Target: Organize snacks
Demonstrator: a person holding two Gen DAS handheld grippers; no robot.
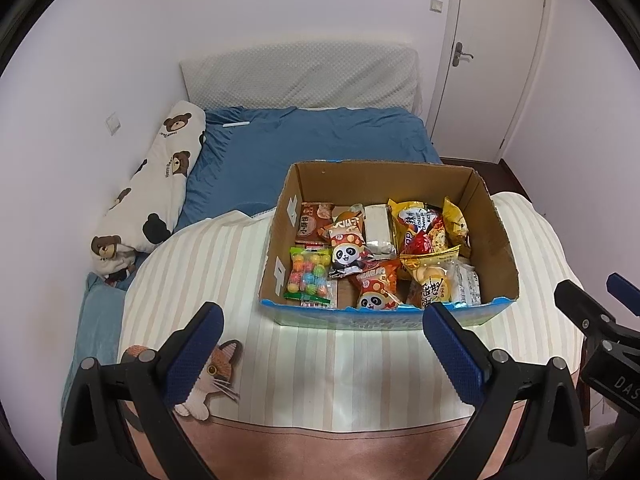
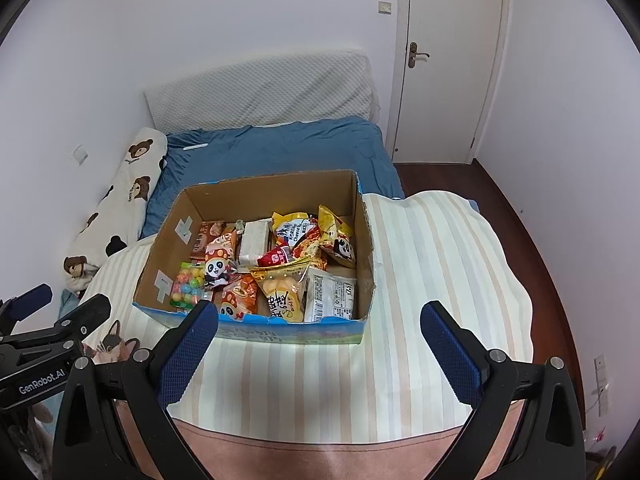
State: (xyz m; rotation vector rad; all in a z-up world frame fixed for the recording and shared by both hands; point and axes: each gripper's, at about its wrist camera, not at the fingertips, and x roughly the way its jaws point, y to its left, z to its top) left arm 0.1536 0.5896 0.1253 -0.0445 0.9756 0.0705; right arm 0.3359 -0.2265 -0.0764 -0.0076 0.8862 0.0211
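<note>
An open cardboard box (image 1: 496, 240) (image 2: 362, 236) stands on a striped blanket and holds several snack packs. Among them are a bag of coloured candy balls (image 1: 308, 276) (image 2: 187, 285), panda-print packs (image 1: 347, 246) (image 2: 218, 260), a yellow bag (image 1: 414, 216) (image 2: 291, 225) and a white pack (image 1: 378, 224) (image 2: 254, 238). My left gripper (image 1: 320, 354) is open, hovering just in front of the box with nothing between its blue fingers. My right gripper (image 2: 320, 354) is open too, at the box's near edge, also empty. Each gripper shows at the edge of the other's view.
The striped blanket (image 1: 320, 368) (image 2: 432, 272) covers the near part of a bed with a blue sheet (image 1: 320, 136) (image 2: 280, 148). A bear-print pillow (image 1: 152, 196) lies along the left wall. A cat figure (image 1: 212, 376) shows on the blanket. A shut door (image 2: 448, 56) is at the right.
</note>
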